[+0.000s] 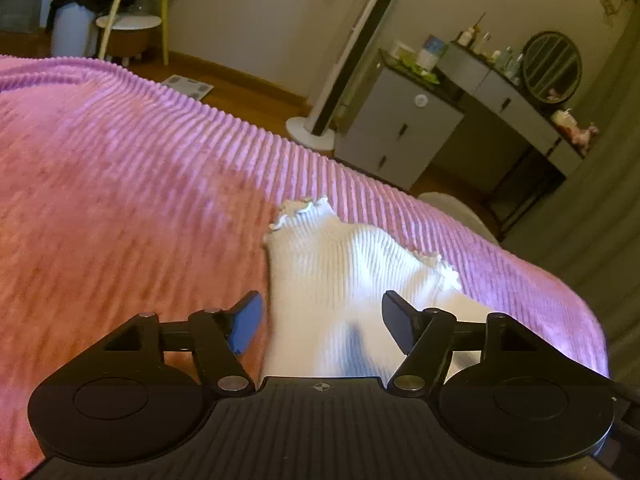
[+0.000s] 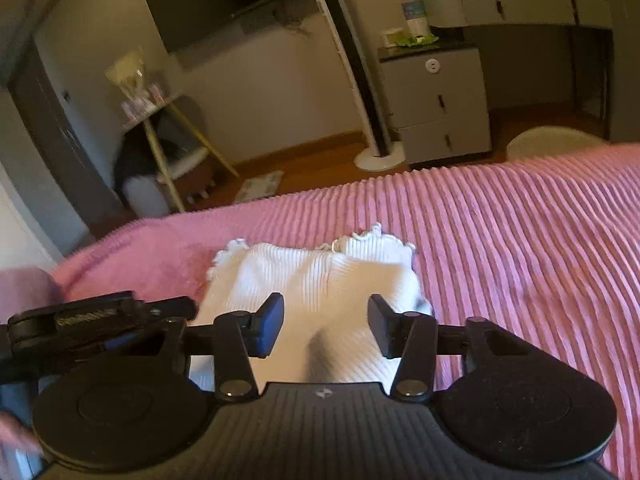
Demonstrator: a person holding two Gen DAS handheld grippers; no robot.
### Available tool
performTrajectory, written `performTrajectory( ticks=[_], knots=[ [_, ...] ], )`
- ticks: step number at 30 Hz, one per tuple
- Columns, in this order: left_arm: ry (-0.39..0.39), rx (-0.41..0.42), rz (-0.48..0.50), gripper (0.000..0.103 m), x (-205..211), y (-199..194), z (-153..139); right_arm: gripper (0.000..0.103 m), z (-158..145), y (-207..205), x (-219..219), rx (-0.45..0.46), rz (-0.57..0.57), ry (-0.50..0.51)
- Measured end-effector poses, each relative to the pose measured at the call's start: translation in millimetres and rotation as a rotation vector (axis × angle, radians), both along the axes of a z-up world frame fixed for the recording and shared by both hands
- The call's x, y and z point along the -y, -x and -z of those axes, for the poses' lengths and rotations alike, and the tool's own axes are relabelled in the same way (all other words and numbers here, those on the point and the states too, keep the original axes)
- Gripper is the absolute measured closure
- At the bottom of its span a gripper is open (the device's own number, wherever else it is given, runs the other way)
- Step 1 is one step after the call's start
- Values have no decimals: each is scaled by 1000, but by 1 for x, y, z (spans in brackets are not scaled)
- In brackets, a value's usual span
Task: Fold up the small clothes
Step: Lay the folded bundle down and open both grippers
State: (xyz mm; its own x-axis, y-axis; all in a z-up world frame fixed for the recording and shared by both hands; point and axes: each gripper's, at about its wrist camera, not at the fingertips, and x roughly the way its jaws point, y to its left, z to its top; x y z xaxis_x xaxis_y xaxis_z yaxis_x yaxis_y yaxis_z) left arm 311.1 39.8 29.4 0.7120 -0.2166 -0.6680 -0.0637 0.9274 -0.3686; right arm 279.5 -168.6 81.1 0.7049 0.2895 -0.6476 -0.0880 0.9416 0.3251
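The white top (image 2: 320, 280) lies folded on the pink blanket (image 2: 520, 240), both grippers, left gripper (image 1: 322, 322) and right gripper (image 2: 326, 328), open-jawed above it, so the fold looks nearly done.

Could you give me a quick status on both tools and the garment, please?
Left tool open, right tool open, neither gripping. White ribbed garment folded on pink blanket. Nothing in the way.

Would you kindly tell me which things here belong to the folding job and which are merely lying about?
Part of the job:
- white ribbed garment, lying on the pink bedspread
- left tool, jaws open
- right tool, jaws open

Just lying about:
- tower fan
- grey drawer unit
- wall television
- round mirror
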Motion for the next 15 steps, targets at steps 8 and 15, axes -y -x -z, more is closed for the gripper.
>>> performTrajectory(
  ticks=[8,15],
  knots=[
    [-220,9,-75,22,28,-27,50,60,43,-40,-17,4,86,114],
    [-326,109,-76,14,48,-20,71,59,79,-23,-2,132,194,100]
  ],
)
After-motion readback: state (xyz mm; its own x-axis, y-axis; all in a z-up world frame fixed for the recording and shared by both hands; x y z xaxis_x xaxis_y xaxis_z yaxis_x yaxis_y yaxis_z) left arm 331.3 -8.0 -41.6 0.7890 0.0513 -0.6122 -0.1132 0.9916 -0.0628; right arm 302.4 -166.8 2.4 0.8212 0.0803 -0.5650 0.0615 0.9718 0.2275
